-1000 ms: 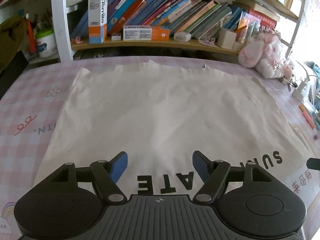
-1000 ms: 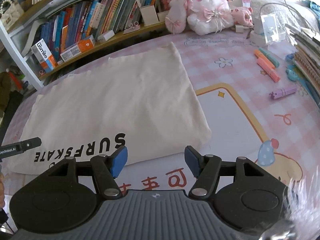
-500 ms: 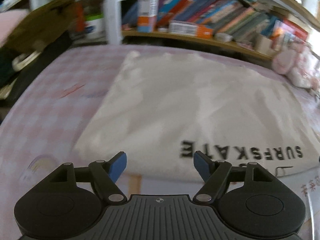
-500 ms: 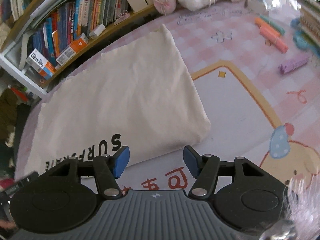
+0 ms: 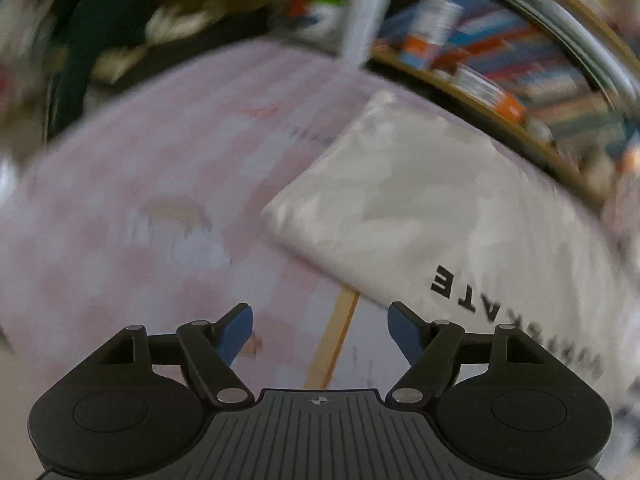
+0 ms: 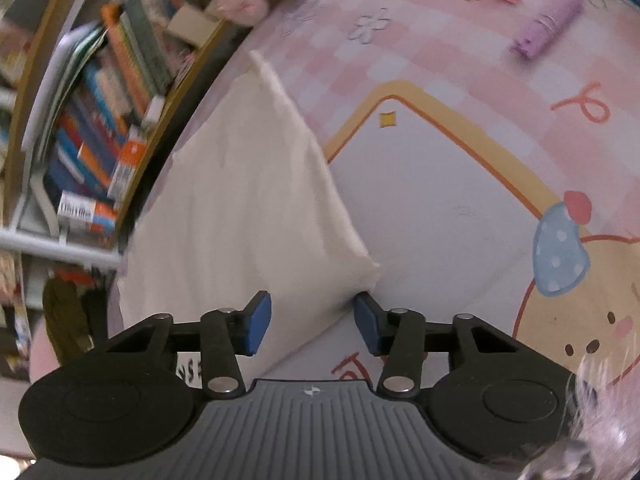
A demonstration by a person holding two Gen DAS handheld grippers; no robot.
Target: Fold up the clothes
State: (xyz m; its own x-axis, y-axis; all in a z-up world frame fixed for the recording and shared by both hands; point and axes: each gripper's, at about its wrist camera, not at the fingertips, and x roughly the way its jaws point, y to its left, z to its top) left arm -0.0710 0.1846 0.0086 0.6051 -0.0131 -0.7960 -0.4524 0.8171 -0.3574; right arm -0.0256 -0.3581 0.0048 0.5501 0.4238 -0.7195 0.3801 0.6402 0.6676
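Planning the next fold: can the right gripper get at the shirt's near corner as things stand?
Probably yes. The right gripper is open, and the shirt corner already lies between its fingers, with nothing in the way.

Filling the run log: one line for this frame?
task: fold clothes | left claw: open, over mat, off shirt | right claw: open, straddling shirt corner | left view blurred

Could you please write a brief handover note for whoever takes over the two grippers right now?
Left gripper: open, empty, over the pink checked table mat, left of the garment.
Right gripper: open, straddling the garment's near right corner, not yet closed.
Cream folded garment with black lettering: flat on the mat in front of the bookshelf.
Done: folded into a rectangle.
Left: grip corners, probably fold again.
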